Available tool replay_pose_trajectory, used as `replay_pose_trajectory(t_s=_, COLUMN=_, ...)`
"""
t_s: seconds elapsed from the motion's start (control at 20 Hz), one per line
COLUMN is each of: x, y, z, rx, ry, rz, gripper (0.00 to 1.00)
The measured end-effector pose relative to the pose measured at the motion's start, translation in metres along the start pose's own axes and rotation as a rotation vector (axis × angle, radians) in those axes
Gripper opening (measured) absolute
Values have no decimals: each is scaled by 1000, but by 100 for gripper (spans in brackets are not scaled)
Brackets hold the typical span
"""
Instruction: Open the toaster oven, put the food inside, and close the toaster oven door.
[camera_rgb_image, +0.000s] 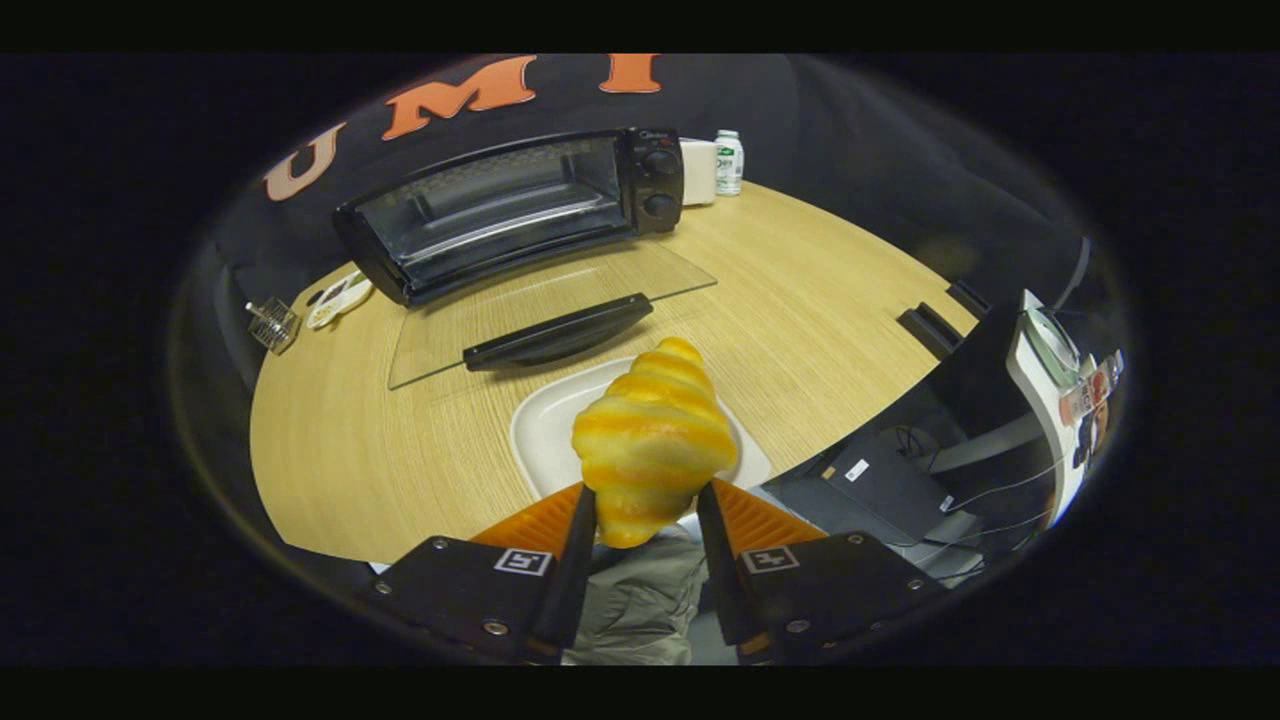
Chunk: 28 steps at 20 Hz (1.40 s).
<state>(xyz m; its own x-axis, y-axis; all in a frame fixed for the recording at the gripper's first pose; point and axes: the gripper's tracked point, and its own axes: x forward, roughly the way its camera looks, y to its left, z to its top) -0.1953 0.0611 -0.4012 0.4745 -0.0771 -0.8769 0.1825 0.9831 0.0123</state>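
A yellow croissant (652, 440) hangs between my fingers, and my gripper (645, 505) is shut on its near end. It is lifted above a white plate (545, 430) that rests on the wooden table (340, 440). Beyond the plate stands the black toaster oven (510, 205). Its glass door (545, 310) lies folded down flat toward me, with the dark handle (558, 335) at its front edge. The oven's inside shows a wire rack and looks bare.
A white box (698, 170) and a small bottle (729, 162) stand right of the oven. A wire holder (272, 322) and a white utensil (338, 300) lie on the table's left. Past the table's right edge are dark equipment and cables (960, 470).
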Motion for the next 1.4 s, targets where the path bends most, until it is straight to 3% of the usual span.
replay_pose_trajectory(t_s=0.35, x=-32, y=-8, z=48, rx=-5, ry=-97, rz=49, gripper=54)
replay_pose_trajectory(t_s=0.7, x=-24, y=15, z=106, rx=-74, ry=-133, rz=154, gripper=54)
replay_pose_trajectory(t_s=1.05, x=12, y=60, z=160, rx=-106, ry=-149, rz=337, gripper=54)
replay_pose_trajectory(t_s=1.4, x=46, y=117, z=185, rx=-4, ry=-110, rz=544, gripper=54)
